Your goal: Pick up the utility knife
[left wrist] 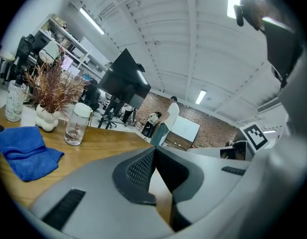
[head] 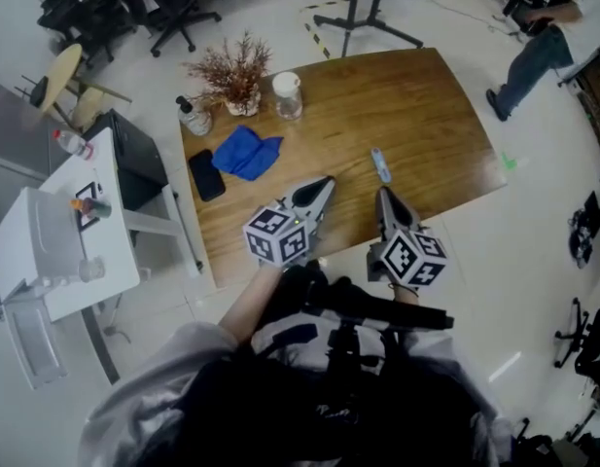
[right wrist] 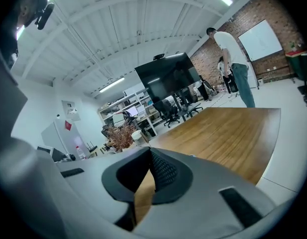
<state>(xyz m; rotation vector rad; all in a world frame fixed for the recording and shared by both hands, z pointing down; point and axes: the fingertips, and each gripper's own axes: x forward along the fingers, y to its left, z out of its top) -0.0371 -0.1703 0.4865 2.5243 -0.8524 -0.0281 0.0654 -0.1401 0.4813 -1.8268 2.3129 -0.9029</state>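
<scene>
Fingers [left wrist: 138,171] of the left gripper [head: 322,185] are clenched: in the left gripper view the two dark ribbed pads meet at their tips, with nothing but bare wood showing in the narrow slit below them. The right gripper [head: 384,196] matches it. In the right gripper view its fingers [right wrist: 164,172] are pressed together at the tip and grasp nothing.

From the head view, both grippers reach over the near edge of the wooden bench [head: 426,105], side by side and pointing away from the person. Each one's marker cube [head: 277,233] sits back toward the hand. The utility knife [head: 380,164], a small pale blue thing, lies flat on the bench close ahead of the right gripper's tip. It is outside both sets of fingers and to the right of the left gripper's tip.

Farther out on the left part of the bench, a crumpled blue cloth [head: 246,153] lies beside a black phone [head: 206,174]. Behind them, along the far edge, stand a clear bottle [head: 194,117], a dried plant [head: 236,71] in a white vase, and a glass jar [head: 288,96] with a white lid. A white side table [head: 61,261] stands off the bench's left end. A person [head: 557,37] is on the floor at the far right.
</scene>
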